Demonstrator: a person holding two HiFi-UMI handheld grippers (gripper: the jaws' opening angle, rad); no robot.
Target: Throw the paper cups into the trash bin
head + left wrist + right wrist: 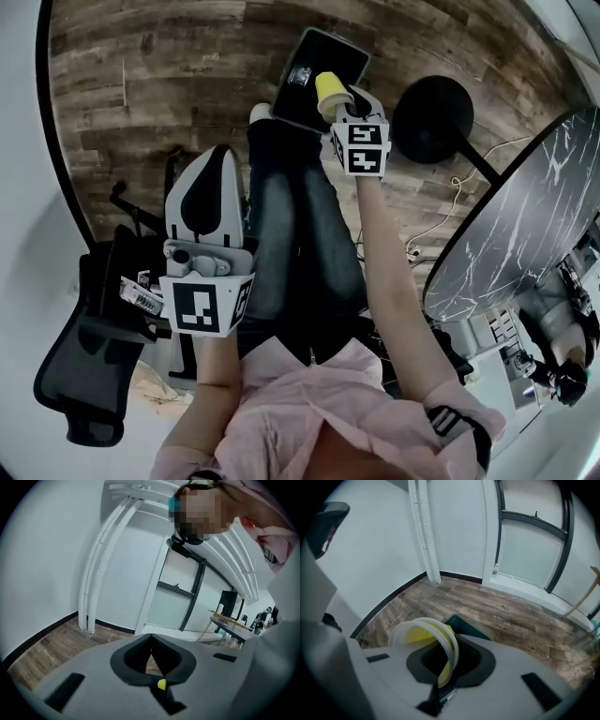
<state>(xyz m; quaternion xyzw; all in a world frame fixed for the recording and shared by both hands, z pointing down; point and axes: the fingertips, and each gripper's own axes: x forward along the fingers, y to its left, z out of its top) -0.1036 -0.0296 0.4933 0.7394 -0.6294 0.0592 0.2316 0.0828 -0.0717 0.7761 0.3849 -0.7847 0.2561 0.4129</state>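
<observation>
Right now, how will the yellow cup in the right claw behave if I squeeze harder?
The cup looks thin-walled: its rim seems bent out of round in the right claw, so it is probably crushable. It is likely very light; once released over the bin it may tumble.

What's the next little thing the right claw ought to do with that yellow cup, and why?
Probably nudge the right claw slightly forward before letting go. It is shut on the yellow paper cup, which in the head view sits over the near edge of the dark trash bin, not its middle, so a drop now might miss.
</observation>
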